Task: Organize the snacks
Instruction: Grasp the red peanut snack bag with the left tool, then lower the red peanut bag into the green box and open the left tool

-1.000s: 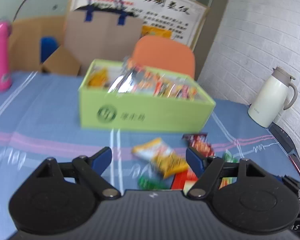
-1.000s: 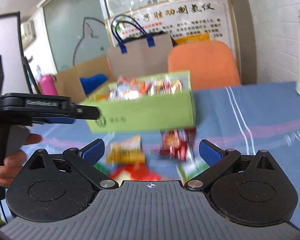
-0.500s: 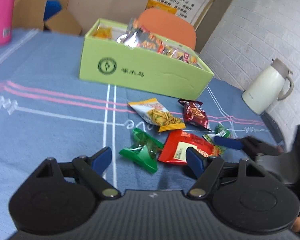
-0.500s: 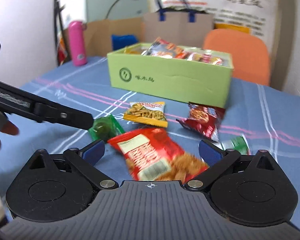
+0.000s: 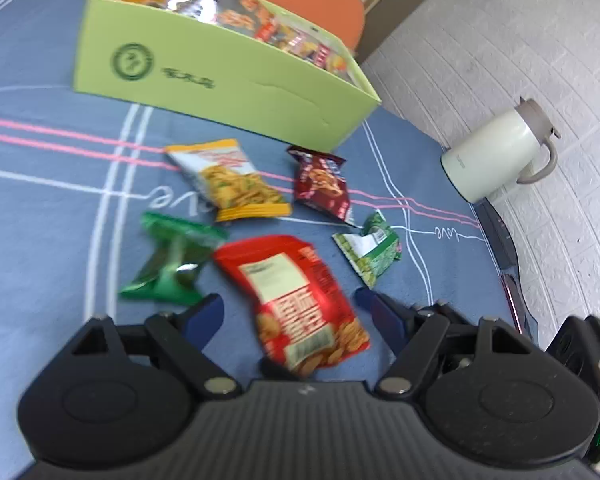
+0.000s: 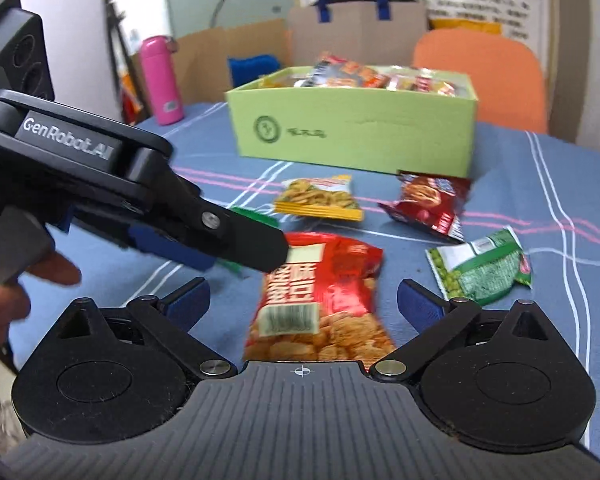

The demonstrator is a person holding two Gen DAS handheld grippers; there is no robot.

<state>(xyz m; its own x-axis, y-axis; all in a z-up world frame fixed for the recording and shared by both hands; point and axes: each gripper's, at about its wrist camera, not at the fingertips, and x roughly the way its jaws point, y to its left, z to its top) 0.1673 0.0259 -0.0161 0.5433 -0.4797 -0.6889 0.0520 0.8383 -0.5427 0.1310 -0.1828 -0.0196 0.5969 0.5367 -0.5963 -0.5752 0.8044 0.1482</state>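
Note:
Several snack packets lie on the blue tablecloth in front of a green box [image 5: 228,80] full of snacks, also in the right wrist view [image 6: 352,136]. A red packet [image 5: 296,304] lies between the open fingers of my left gripper [image 5: 290,316]. The same red packet [image 6: 320,300] lies between the open fingers of my right gripper [image 6: 304,300]. Around it lie a yellow packet [image 5: 232,180], a dark red packet [image 5: 324,184], a green pea packet [image 5: 372,252] and a green twisted packet [image 5: 172,260]. The left gripper's body [image 6: 100,192] shows in the right wrist view.
A white thermos jug [image 5: 496,156] stands at the right by the brick wall. A pink bottle [image 6: 162,80] stands at the far left of the table. An orange chair [image 6: 480,76], a paper bag [image 6: 356,32] and cardboard boxes are behind the table.
Both grippers have tilted down and moved in towards the loose packets. The red packet now lies between the fingers of each; both stay open.

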